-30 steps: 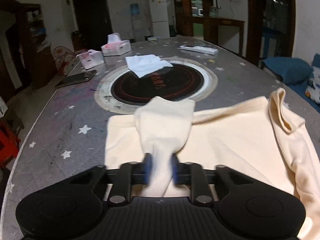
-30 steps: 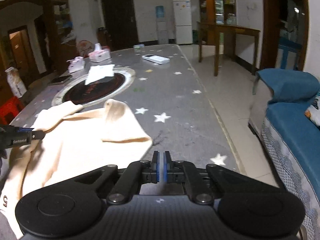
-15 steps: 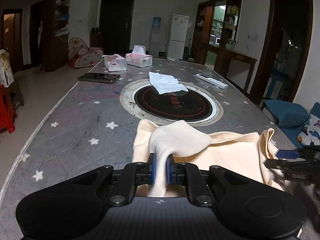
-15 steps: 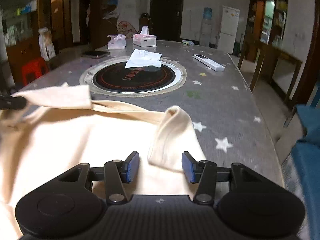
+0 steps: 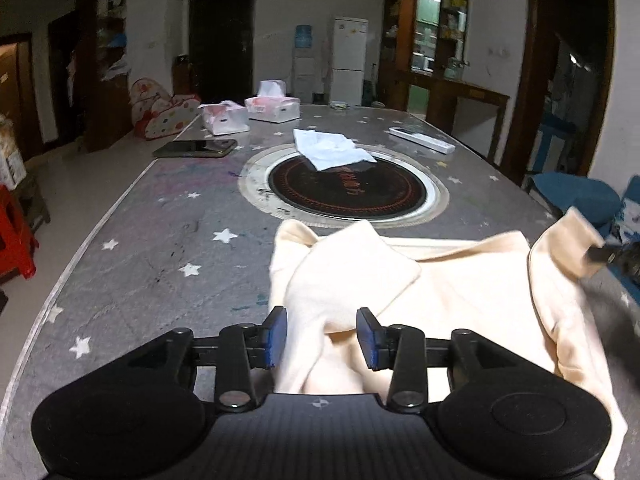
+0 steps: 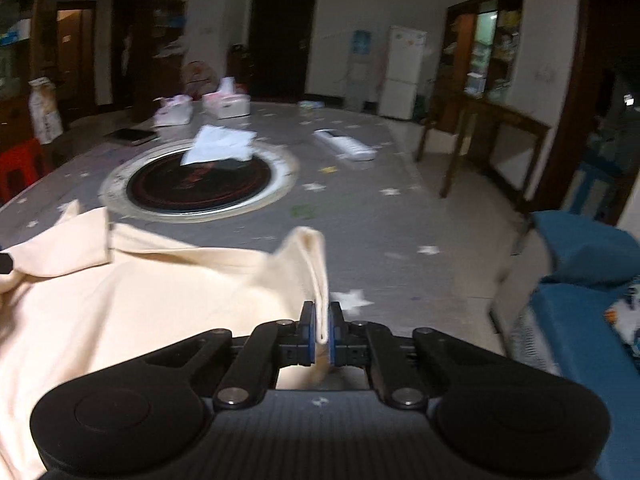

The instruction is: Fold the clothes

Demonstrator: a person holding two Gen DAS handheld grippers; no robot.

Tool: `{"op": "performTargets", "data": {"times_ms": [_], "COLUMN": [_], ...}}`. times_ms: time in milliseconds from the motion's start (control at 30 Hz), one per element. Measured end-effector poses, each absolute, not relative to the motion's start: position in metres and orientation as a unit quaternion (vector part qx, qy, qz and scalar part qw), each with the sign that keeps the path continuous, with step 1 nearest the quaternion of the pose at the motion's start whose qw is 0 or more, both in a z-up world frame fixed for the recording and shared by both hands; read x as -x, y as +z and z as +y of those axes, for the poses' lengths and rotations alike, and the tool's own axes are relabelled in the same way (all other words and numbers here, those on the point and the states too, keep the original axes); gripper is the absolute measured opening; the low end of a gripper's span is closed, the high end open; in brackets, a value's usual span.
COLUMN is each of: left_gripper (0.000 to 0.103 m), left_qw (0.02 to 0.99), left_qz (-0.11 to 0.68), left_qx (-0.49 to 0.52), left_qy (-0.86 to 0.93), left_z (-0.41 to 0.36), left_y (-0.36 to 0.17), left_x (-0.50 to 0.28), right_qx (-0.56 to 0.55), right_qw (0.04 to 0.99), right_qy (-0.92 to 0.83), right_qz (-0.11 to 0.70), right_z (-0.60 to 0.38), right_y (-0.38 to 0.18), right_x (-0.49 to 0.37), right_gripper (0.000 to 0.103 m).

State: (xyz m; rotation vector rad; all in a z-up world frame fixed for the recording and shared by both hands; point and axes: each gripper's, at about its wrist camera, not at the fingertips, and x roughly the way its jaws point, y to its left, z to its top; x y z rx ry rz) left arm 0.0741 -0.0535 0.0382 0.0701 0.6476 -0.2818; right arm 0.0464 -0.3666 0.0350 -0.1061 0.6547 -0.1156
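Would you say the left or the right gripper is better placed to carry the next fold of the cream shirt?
Right, probably. The right gripper is clamped on the cream shirt at its raised sleeve, while the left gripper is open, with cloth lying loose between its fingers.

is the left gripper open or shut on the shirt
Open: the left gripper jaws stand apart, the cream shirt lying loose between them.

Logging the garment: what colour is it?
Plain cream garment, no pattern visible; the left wrist view shows it best.
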Motion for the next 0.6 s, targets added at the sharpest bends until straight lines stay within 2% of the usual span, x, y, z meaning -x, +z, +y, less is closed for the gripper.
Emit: {"op": "performTargets", "data": {"times_ms": [300,367,433,467,533,600], "left_gripper": [0.04,0.023,0.017,0.015,0.015,0.014], "left_qw": [0.933,0.933,0.933,0.933,0.934,0.935], "left_qz": [0.325,0.326,0.326,0.324,0.321,0.319], "left_qx": [-0.071,-0.07,-0.065,-0.062,-0.059,-0.055], "left_qy": [-0.136,-0.138,-0.142,-0.144,-0.144,-0.143], "left_z": [-0.065,-0.064,-0.062,-0.06,-0.058,-0.055], "left_y": [0.027,0.026,0.026,0.026,0.027,0.029], "left_x": [-0.091,-0.093,-0.093,-0.091,-0.089,-0.086], "right_qx": [0.03,0.024,0.026,0.028,0.031,0.034], "right_qw": [0.935,0.933,0.934,0.935,0.937,0.937], "right_qy": [-0.135,-0.141,-0.121,-0.106,-0.076,-0.047], "right_qz": [0.325,0.332,0.334,0.336,0.341,0.345], "right_z": [-0.409,-0.414,-0.405,-0.399,-0.387,-0.375], "right_y": [0.04,0.038,0.037,0.036,0.033,0.031], "right_x": [-0.025,-0.021,-0.017,-0.016,-0.013,-0.01], "right_gripper": [0.005,0.01,0.013,0.016,0.029,0.033]}}
